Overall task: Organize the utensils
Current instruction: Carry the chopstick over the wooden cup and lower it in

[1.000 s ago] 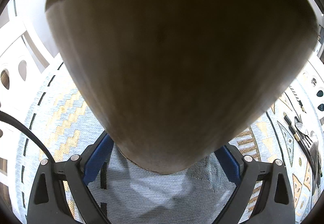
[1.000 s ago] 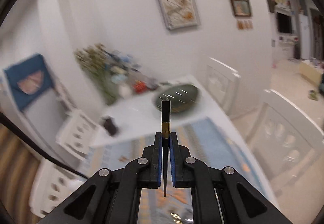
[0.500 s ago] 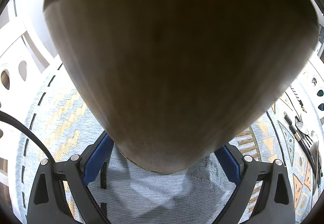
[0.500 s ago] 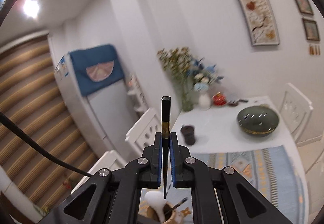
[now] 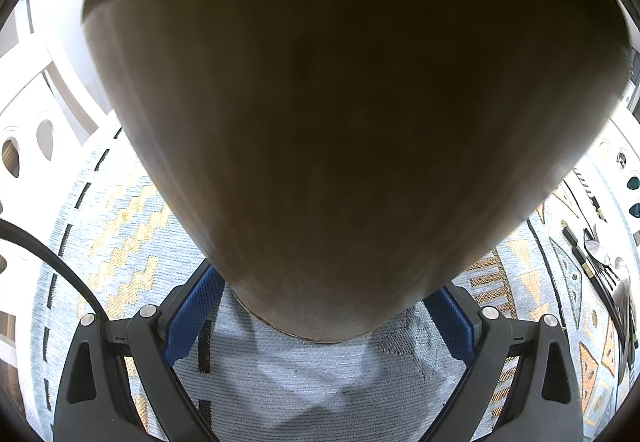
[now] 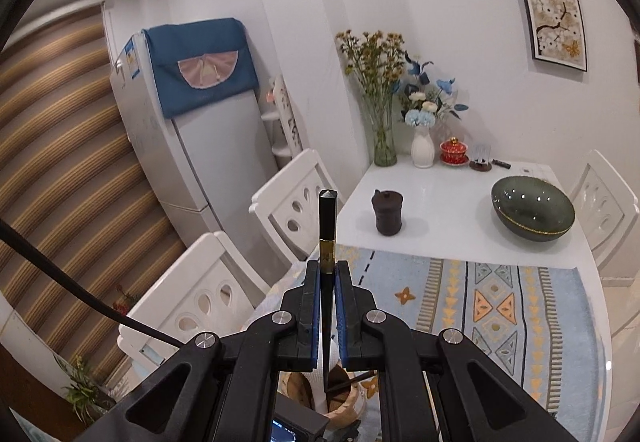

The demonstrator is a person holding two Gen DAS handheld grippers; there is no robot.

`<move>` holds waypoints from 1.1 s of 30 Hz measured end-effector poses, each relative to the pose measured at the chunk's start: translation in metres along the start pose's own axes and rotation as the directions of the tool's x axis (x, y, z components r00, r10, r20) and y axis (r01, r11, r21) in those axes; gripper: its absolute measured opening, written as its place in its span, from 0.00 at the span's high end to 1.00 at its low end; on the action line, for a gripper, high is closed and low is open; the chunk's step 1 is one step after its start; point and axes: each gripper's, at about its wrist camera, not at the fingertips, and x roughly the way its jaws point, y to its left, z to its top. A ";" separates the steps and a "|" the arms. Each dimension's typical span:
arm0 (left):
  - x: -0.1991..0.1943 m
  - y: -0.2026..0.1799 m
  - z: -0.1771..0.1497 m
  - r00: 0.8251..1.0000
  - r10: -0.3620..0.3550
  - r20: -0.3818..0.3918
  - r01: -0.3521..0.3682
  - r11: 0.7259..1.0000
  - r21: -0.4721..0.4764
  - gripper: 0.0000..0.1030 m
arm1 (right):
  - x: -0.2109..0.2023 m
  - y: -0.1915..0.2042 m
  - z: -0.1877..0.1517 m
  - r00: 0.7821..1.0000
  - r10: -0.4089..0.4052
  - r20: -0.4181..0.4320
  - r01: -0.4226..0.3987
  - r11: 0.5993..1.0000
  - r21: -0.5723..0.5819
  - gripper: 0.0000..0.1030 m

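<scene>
Right wrist view shows the right gripper [image 6: 328, 302] clamped tight on a slim black utensil handle [image 6: 328, 226] with a gold band, its faceted end sticking up past the blue pads and its lower end pointing down toward the mouth of a wooden holder [image 6: 340, 398] just below, where other utensils already stand. The handle looks rigid, light and glossy, so I judge it could pivot or slide between the pads; a hold nearer its middle would steady it better than one near the end. Left wrist view is nearly filled by the same wooden holder [image 5: 352, 122], a wide tapering cup standing on the patterned table runner [image 5: 132, 242], with the left gripper [image 5: 320, 314] closed around its narrow base, pads against its sides. The cup seems stiff and fairly heavy, unlikely to slip. More cutlery [image 5: 600, 262] lies on the runner at the far right.
</scene>
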 end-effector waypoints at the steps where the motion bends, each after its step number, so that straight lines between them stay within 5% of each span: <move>1: 0.000 0.000 0.000 1.000 0.000 0.000 0.000 1.000 0.000 0.06 | 0.002 -0.001 -0.001 1.000 0.003 -0.009 -0.003 1.000 0.004 0.94; 20: 0.000 -0.001 0.001 1.000 0.001 0.000 -0.001 1.000 0.000 0.06 | 0.024 0.007 -0.005 0.991 0.020 -0.133 -0.027 0.998 -0.050 0.93; 33: -0.004 -0.004 0.001 1.000 -0.002 0.000 0.002 1.000 -0.003 0.06 | 0.011 -0.006 0.005 0.995 -0.027 -0.095 0.024 0.999 -0.029 0.90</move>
